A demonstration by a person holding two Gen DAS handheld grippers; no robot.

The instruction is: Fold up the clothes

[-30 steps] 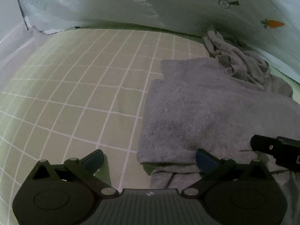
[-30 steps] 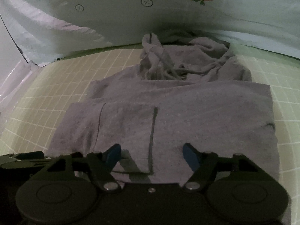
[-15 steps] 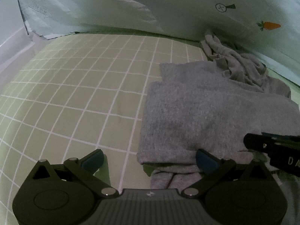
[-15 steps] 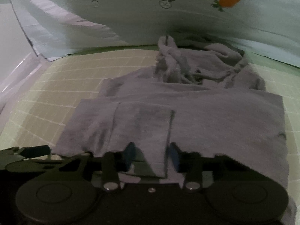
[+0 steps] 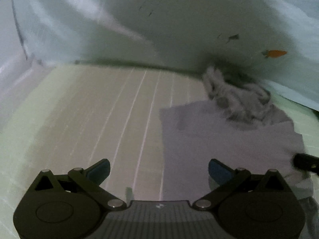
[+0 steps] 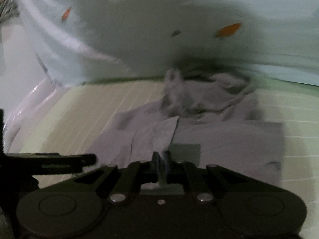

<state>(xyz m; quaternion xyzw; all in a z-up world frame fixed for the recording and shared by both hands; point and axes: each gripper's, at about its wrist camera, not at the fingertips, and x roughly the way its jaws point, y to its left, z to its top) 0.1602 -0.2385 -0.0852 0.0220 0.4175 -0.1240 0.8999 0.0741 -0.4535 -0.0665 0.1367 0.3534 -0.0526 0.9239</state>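
Left to right, left-wrist view: the pale green bed sheet with a white grid pattern [image 5: 123,109] forms the work surface, its lines giving a straight reference for edges; the black left gripper with blue finger pads [image 5: 159,169] hovers over bare sheet with its jaws spread wide and nothing between them, placed just beside the garment's left edge, presumably so that it is free to take a second hold or to steady the cloth; the grey fleece hooded sweatshirt [image 5: 229,143] lies flat on the sheet to the right, its body squared into a rough rectangle and its crumpled hood [image 5: 239,101] bunched at the far end against the light blue carrot-print fabric backdrop [image 5: 219,20].

Right-wrist view: the tip of the left gripper enters from the left edge, beside the garment; the black right gripper [image 6: 162,159] has its jaws pressed together on a near part of the sweatshirt, pinching a folded flap of grey cloth [image 6: 157,133] that rises tented from the layer beneath; the pinch is taken at the near edge, most likely so that the flap can be carried over the body toward the hood; the remaining body [image 6: 229,139] stays flat on the sheet, serving as the base onto which the flap would land.

Judged stage: a fold in progress, partly folded; the view is motion-blurred, so finer seams cannot be told.
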